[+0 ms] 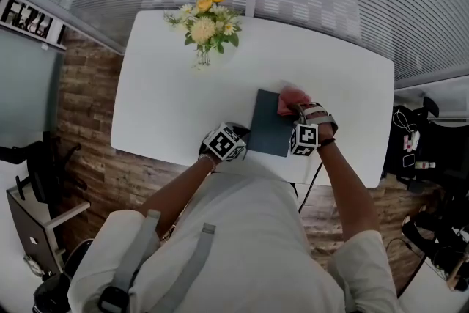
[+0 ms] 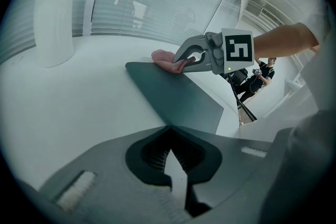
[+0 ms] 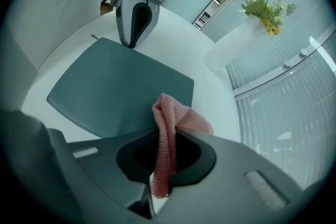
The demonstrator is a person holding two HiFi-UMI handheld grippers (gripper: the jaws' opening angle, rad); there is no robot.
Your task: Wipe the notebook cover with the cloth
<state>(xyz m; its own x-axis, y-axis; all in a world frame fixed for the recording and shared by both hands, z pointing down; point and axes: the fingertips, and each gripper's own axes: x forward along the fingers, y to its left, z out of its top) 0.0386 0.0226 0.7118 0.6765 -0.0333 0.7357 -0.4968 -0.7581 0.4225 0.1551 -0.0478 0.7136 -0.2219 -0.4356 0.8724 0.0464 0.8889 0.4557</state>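
Right tongs [image 3: 160,140] pinch the soft, limp cloth [image 3: 181,119] at the 1 o'clock corner of the notebook [image 1: 269,125]. Left tongs [image 2: 169,131], closed and empty, pin its 7 o'clock corner. It lies by the tabletop's [image 1: 168,95] 6 o'clock edge and looks stiff, light and likely to slide.

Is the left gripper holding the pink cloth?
No, the pink cloth is clamped in the right gripper, while the left gripper is shut with nothing between its jaws.

White table [image 1: 161,106]; vase of yellow flowers [image 1: 204,28] far left on it; wood floor [image 1: 82,102] left; black gear [image 1: 416,146] right.
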